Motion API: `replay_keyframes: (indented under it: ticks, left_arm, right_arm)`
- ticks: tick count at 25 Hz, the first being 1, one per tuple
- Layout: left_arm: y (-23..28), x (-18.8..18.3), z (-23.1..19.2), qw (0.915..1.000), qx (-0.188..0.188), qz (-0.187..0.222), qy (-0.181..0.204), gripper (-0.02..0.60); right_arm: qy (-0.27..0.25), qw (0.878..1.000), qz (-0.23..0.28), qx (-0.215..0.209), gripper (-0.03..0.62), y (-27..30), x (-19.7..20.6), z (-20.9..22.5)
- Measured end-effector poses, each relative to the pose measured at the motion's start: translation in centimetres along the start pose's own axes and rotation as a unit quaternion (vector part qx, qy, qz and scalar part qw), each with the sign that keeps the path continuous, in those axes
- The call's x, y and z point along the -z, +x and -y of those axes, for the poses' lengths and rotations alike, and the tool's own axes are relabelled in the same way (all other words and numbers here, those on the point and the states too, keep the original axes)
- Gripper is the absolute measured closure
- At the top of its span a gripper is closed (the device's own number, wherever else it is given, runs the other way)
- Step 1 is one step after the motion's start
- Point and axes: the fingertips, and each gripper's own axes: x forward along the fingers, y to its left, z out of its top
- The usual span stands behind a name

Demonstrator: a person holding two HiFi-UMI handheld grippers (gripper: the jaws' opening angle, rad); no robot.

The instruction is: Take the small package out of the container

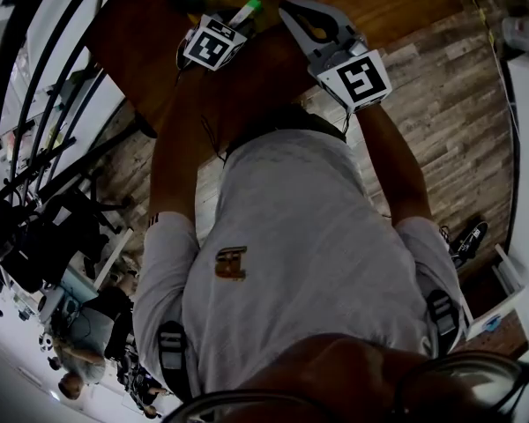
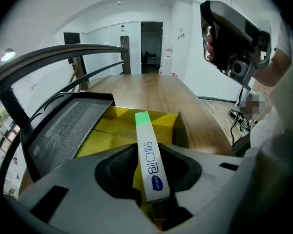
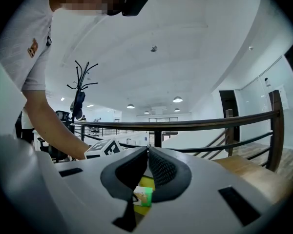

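You had two grippers, one small package point(image 2: 147, 143), one yellow container point(image 2: 112, 130) and one wooden table point(image 2: 151, 89) in play. Your left gripper point(image 2: 150, 165) was clamped on the package, holding it above the container's open top, green tip pointing away from you. Your right gripper point(image 3: 148, 152) hung higher up with its jaws closed together on nothing. The table stretched on past the container, and a dark railing point(image 2: 63, 52) curved along its left side. The package was a slim white carton with a green end and blue print.
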Motion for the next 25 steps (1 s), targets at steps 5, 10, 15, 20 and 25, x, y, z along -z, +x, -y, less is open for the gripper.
replay_keyframes:
  ticks: [5,10,15,20,25]
  left_arm:
    - [0.0,-0.2,-0.3,1.0,-0.003,0.008,-0.001,0.472]
    - [-1.0,-0.2,-0.7,0.9995,-0.007,0.03,-0.011,0.476]
    - [-2.7,-1.9,-0.9,0.9974,-0.024,0.067,-0.009,0.477]
    - [-5.5,-3.9,-0.8,0.9903,-0.046,0.129,-0.02,0.477]
    - [-9.8,-5.7,-1.1,0.9721,-0.073,0.217,-0.051,0.477]
  right_arm:
    - [0.002,1.0,-0.006,0.004,0.56,0.1,0.4,0.2]
    - [0.014,1.0,-0.02,0.009,0.56,0.6,0.9,-0.6]
    - [0.011,1.0,-0.02,0.008,0.56,0.8,0.6,-0.7]
    - [0.006,1.0,-0.017,0.009,0.559,0.8,-0.2,-0.8]
    - [0.003,1.0,-0.001,0.008,0.56,1.2,-1.4,-1.3]
